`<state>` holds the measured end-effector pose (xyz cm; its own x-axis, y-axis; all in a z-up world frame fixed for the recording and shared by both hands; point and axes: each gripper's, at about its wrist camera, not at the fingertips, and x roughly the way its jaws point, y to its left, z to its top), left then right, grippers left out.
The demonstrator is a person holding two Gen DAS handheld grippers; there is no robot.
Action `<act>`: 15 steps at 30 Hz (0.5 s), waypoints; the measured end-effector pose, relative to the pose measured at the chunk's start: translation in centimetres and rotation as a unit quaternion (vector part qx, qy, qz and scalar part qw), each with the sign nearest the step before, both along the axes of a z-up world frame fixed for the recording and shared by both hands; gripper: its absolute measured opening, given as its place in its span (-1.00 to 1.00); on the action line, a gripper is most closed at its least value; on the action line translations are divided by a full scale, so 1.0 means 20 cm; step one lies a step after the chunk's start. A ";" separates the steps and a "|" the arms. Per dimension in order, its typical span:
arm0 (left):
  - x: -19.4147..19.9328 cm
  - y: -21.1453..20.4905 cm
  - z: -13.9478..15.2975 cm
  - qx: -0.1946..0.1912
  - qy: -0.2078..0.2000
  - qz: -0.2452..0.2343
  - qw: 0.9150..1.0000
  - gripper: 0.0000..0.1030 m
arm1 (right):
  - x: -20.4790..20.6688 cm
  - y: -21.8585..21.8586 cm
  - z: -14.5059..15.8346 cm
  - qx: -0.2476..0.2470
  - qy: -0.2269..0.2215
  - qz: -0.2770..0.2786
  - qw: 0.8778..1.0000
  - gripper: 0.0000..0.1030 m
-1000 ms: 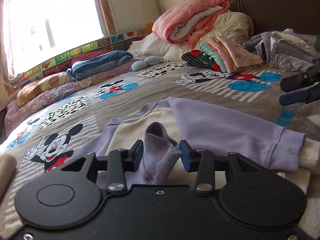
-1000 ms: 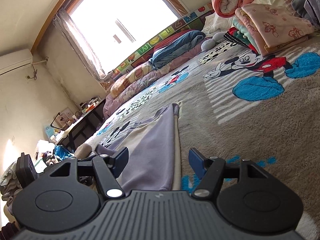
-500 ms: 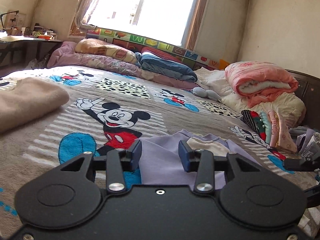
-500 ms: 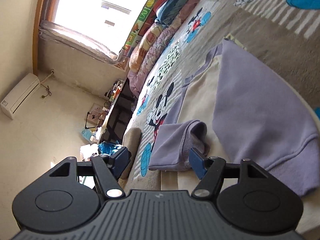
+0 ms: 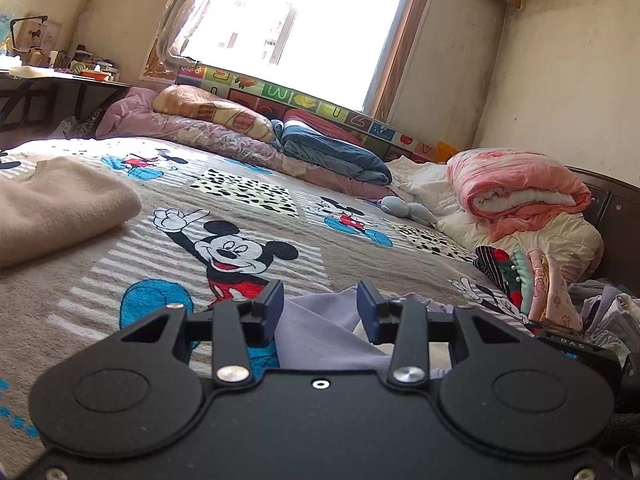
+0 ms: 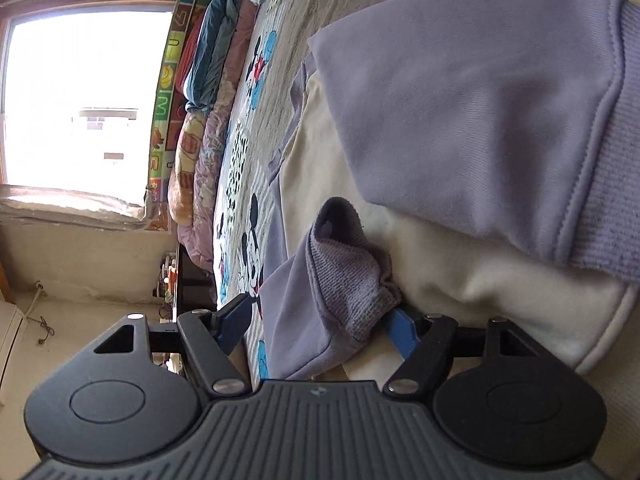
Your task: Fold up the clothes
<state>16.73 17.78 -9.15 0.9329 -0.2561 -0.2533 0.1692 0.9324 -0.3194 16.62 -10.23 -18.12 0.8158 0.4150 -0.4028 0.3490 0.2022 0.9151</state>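
Purple-and-cream sweatshirt (image 6: 460,128) lies flat on the bed (image 5: 360,256), sleeves folded in. Right tongs (image 6: 320,320) apart, straddling the near sleeve cuff (image 6: 348,272), not clamped. Left tongs (image 5: 320,308) apart, purple fabric just ahead between them. Fleece looks soft, light, floppy, likely to sag; best pinched at ribbed cuff or hem, where it's thicker.

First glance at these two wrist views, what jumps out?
The Mickey Mouse bedspread fills the left wrist view, under a blown-out bright window. In the right wrist view, a lavender-and-cream sweatshirt lies flat on the bed, its ribbed cuff between the open fingers of the right claw. The left claw is open too, over lavender fabric.
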 end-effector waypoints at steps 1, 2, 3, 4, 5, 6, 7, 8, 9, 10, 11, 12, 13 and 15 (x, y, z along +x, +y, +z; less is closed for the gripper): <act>0.00 0.00 0.00 -0.002 0.000 -0.001 1.000 -0.25 | -0.01 0.01 -0.01 0.000 0.003 -0.018 1.000 0.35; 0.00 0.00 0.00 -0.004 0.000 -0.001 1.000 -0.25 | -0.01 0.02 -0.02 0.000 0.007 -0.034 0.999 0.28; 0.00 0.00 0.01 -0.004 -0.001 -0.002 1.000 -0.25 | -0.02 0.03 -0.03 0.001 0.011 -0.049 0.999 0.25; 0.00 0.00 0.01 -0.004 -0.002 -0.003 1.000 -0.25 | -0.02 0.04 -0.04 0.001 0.013 -0.060 0.998 0.20; 0.00 0.00 0.01 -0.004 -0.003 -0.004 1.000 -0.25 | -0.02 0.04 -0.06 0.001 0.016 -0.070 0.997 0.12; 0.00 0.01 0.01 -0.003 -0.003 -0.005 1.000 -0.25 | -0.02 0.05 -0.07 0.005 0.020 -0.076 0.997 0.04; 0.00 0.01 0.01 -0.003 -0.002 -0.004 1.000 -0.25 | -0.02 0.05 -0.09 0.009 0.025 -0.082 0.996 -0.18; 0.01 0.01 0.00 -0.003 0.000 -0.004 1.000 -0.25 | -0.03 0.05 -0.11 0.011 0.027 -0.082 0.996 -0.44; 0.01 0.02 0.00 -0.003 0.002 -0.003 1.000 -0.25 | -0.04 0.05 -0.13 0.014 0.027 -0.081 0.996 -0.56; 0.01 0.03 -0.01 -0.003 0.004 -0.001 1.000 -0.25 | -0.04 0.04 -0.15 0.016 0.028 -0.081 0.996 -0.72; 0.01 0.03 -0.01 -0.004 0.007 0.002 1.000 -0.25 | -0.06 0.04 -0.15 0.012 0.019 -0.079 0.997 -0.76; 0.01 0.04 -0.01 -0.005 0.009 0.004 1.000 -0.25 | -0.08 0.04 -0.14 0.007 0.008 -0.077 0.997 -0.76; 0.01 0.05 -0.01 -0.007 0.011 0.007 1.000 -0.25 | -0.11 0.04 -0.12 -0.001 -0.009 -0.076 0.997 -0.77; 0.01 0.05 -0.01 -0.008 0.011 0.009 1.000 -0.25 | -0.14 0.03 -0.09 -0.014 -0.043 -0.072 0.996 -0.77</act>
